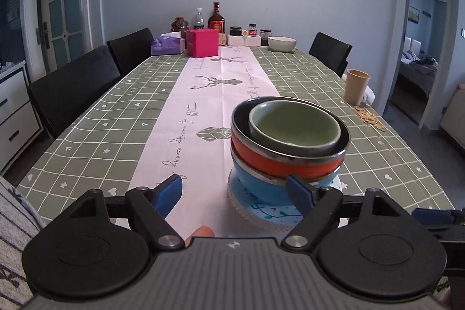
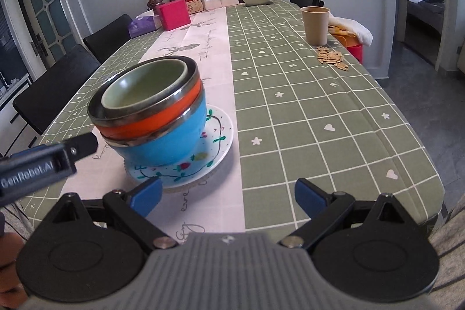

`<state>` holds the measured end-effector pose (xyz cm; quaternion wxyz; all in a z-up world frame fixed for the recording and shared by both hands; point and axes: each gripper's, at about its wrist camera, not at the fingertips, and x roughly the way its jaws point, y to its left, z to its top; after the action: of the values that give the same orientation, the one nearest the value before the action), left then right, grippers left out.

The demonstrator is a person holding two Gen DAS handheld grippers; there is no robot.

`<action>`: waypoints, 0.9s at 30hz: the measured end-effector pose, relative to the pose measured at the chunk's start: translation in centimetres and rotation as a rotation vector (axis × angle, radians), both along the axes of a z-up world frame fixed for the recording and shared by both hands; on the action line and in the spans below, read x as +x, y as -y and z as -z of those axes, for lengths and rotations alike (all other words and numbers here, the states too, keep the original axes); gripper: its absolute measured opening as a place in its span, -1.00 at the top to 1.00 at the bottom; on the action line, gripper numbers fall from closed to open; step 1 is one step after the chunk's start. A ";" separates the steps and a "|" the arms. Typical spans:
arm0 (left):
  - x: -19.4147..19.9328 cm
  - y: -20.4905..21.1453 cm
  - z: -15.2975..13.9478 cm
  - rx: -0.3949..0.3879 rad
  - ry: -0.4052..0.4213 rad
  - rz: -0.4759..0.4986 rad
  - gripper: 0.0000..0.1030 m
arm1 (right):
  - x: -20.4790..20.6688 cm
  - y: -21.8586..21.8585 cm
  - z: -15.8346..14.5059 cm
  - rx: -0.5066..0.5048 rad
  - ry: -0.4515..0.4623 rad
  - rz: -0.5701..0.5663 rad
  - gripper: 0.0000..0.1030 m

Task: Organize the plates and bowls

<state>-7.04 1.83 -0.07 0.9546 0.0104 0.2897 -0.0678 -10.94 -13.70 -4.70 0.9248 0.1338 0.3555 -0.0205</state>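
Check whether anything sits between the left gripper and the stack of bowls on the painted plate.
Nothing visible does. The left gripper is open, and only bare tablecloth lies before the bowl stack on the painted plate. The right gripper, also open, stays at the plate's near edge, clear of that path.

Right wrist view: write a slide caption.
Three nested bowls on a painted plate, open right gripper nearby.

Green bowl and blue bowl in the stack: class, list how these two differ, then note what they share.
The green bowl sits at the top, nested inside the orange bowl; the blue bowl is at the bottom, standing on the plate. The green bowl looks smaller and matte with a plain rim; the blue bowl is wider and has a metal rim. Both are upright and empty-looking parts of one stack.
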 end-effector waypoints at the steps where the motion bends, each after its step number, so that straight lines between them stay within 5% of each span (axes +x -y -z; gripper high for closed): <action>1: 0.0 0.1 0.0 0.001 -0.001 0.004 -0.84 | -0.1 -0.1 0.0 -0.001 0.001 -0.002 -0.86; 27: 0.3 0.4 0.9 0.034 -0.018 -0.036 -0.85 | 0.7 -0.6 0.9 -0.018 -0.031 -0.014 -0.86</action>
<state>-6.78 1.41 -0.97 0.9527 0.0209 0.2997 -0.0455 -10.28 -13.06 -5.59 0.9204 0.1224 0.3708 -0.0193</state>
